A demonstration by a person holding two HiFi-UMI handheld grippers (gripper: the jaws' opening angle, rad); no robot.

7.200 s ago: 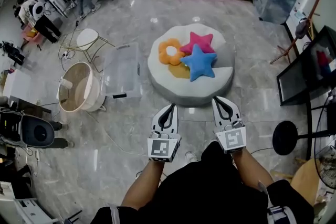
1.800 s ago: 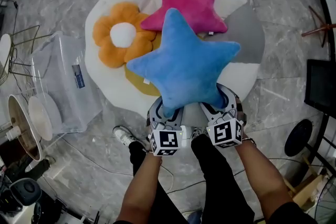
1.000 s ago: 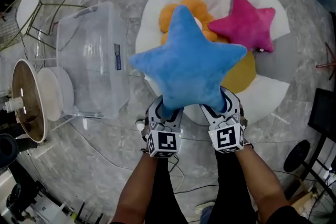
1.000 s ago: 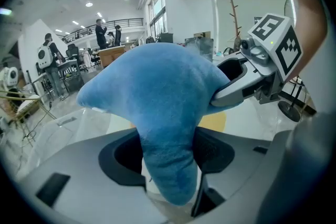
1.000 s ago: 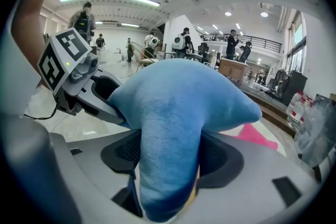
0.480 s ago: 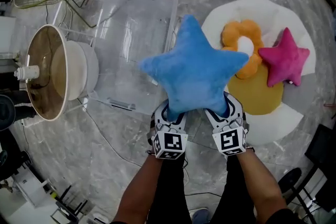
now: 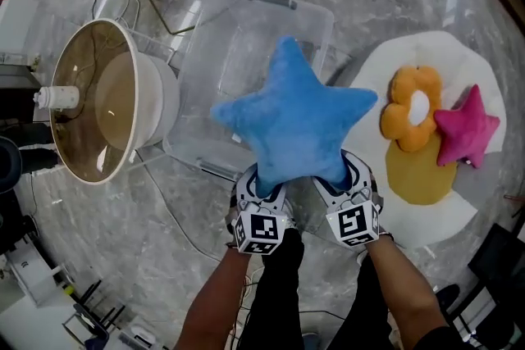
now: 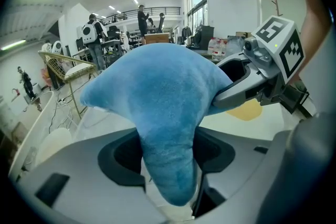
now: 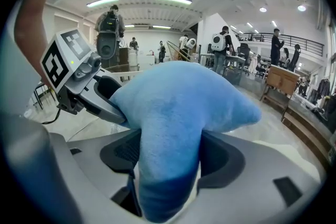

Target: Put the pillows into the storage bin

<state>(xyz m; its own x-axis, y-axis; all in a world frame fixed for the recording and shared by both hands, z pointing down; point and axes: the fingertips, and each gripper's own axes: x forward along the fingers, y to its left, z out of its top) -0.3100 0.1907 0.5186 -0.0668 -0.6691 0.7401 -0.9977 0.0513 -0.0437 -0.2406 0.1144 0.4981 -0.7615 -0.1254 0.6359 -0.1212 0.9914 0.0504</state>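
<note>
The blue star pillow is pinched in the jaws of the left gripper and right gripper above the bin just ahead, with the flower pillow and pink star pillow yet to be binned, off to the jaws' right.

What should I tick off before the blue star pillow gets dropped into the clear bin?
1. Left gripper jaws clamped on blue star pillow: ok.
2. Right gripper jaws clamped on it: ok.
3. Bin top open: ok, no lid seen.
4. Bin free of other things: ok.
5. Pillow fully over bin: not ok, it overlaps only the near side in the head view.
</note>
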